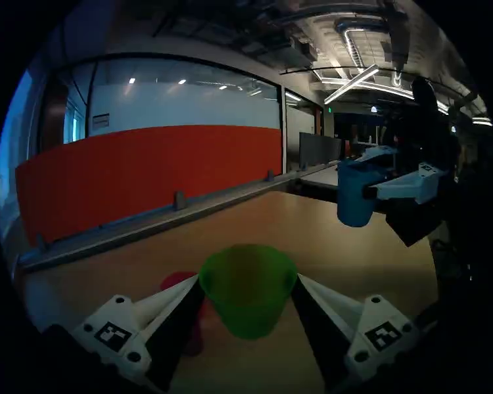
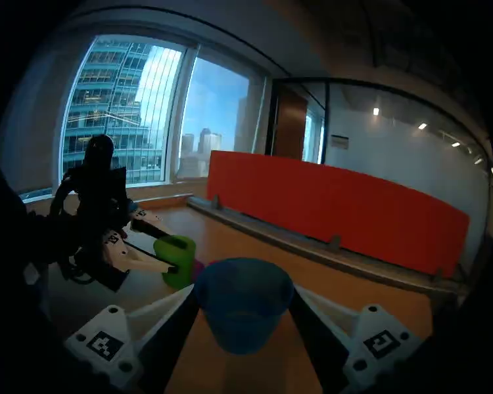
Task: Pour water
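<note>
In the left gripper view my left gripper (image 1: 248, 299) is shut on a green cup (image 1: 248, 295), held upright above the wooden table (image 1: 292, 230). A pink cup (image 1: 181, 289) stands on the table just behind the left finger, partly hidden. Farther right, the right gripper (image 1: 373, 190) holds a blue cup (image 1: 355, 194) in the air. In the right gripper view my right gripper (image 2: 243, 312) is shut on the blue cup (image 2: 243, 308), upright. The left gripper (image 2: 171, 259) with the green cup (image 2: 176, 259) shows at middle left, with the pink cup (image 2: 198, 268) beside it.
An orange divider panel (image 1: 154, 171) with a grey rail runs along the table's far edge. Large windows (image 2: 121, 111) lie behind the left gripper. A dark figure of a person (image 2: 98, 190) stands at the left of the right gripper view.
</note>
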